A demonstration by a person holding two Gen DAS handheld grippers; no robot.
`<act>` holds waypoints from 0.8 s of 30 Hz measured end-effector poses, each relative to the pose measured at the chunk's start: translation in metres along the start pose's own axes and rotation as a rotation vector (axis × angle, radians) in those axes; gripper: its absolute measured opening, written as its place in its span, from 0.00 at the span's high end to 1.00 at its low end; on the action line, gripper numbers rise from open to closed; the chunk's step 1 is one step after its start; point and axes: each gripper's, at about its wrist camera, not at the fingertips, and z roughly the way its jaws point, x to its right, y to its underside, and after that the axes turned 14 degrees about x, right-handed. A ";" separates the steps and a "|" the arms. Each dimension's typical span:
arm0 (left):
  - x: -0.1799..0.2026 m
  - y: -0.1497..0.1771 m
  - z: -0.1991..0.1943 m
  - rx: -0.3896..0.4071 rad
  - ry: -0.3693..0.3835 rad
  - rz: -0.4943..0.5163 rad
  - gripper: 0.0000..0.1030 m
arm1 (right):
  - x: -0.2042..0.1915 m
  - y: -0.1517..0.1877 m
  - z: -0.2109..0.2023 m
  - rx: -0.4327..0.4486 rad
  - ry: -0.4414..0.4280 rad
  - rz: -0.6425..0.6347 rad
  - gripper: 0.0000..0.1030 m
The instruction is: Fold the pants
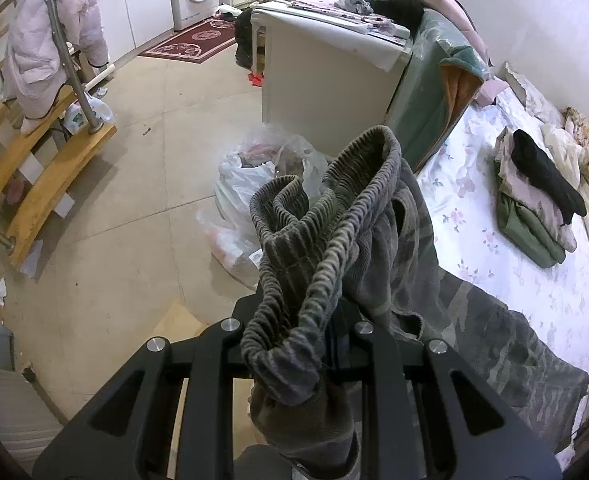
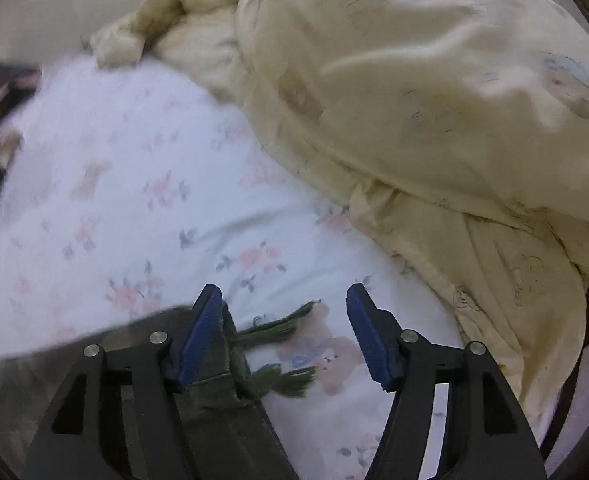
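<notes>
The camouflage pants have a grey-green ribbed elastic waistband. My left gripper is shut on the bunched waistband and holds it up at the bed's edge; its fingertips are hidden by the cloth. The rest of the pants trails down to the right over the floral bedsheet. In the right wrist view my right gripper is open, its blue pads wide apart. The frayed hem of a pant leg lies between the jaws, against the left pad, on the sheet.
A stack of folded clothes lies on the bed further back. A cream duvet is heaped along the bed's far side. Plastic bags sit on the tiled floor beside a white cabinet. Wooden stairs stand left.
</notes>
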 end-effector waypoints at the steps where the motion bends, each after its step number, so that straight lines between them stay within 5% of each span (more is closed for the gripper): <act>1: -0.001 0.000 0.000 -0.001 0.003 -0.005 0.83 | 0.001 -0.002 -0.006 -0.010 -0.100 0.041 0.51; 2: -0.002 0.000 0.000 -0.003 0.005 -0.010 0.83 | -0.003 -0.002 -0.008 -0.023 -0.150 0.051 0.61; 6: -0.003 0.000 -0.001 -0.002 0.007 -0.014 0.83 | -0.038 0.014 0.004 -0.184 -0.363 0.047 0.69; 9: -0.002 0.000 -0.002 0.004 0.007 -0.005 0.83 | -0.052 0.040 0.029 -0.280 -0.242 -0.048 0.77; 10: -0.002 0.000 -0.003 0.006 0.006 -0.003 0.83 | -0.049 0.043 0.034 -0.286 -0.213 -0.048 0.95; 12: 0.001 0.000 -0.004 0.011 0.004 0.005 0.83 | -0.046 0.035 0.033 -0.264 -0.103 -0.096 0.95; 15: 0.006 -0.001 -0.008 0.027 0.013 0.022 0.83 | -0.061 0.016 0.005 -0.184 -0.034 -0.158 0.86; 18: 0.012 -0.002 -0.014 0.046 0.027 0.038 0.83 | -0.078 0.007 -0.037 -0.150 -0.177 -0.073 0.72; 20: 0.016 -0.001 -0.019 0.059 0.038 0.051 0.83 | -0.088 0.010 -0.068 -0.134 -0.270 -0.031 0.22; 24: 0.038 0.005 -0.036 0.088 0.052 0.122 0.83 | -0.117 0.023 -0.129 -0.110 -0.400 -0.001 0.19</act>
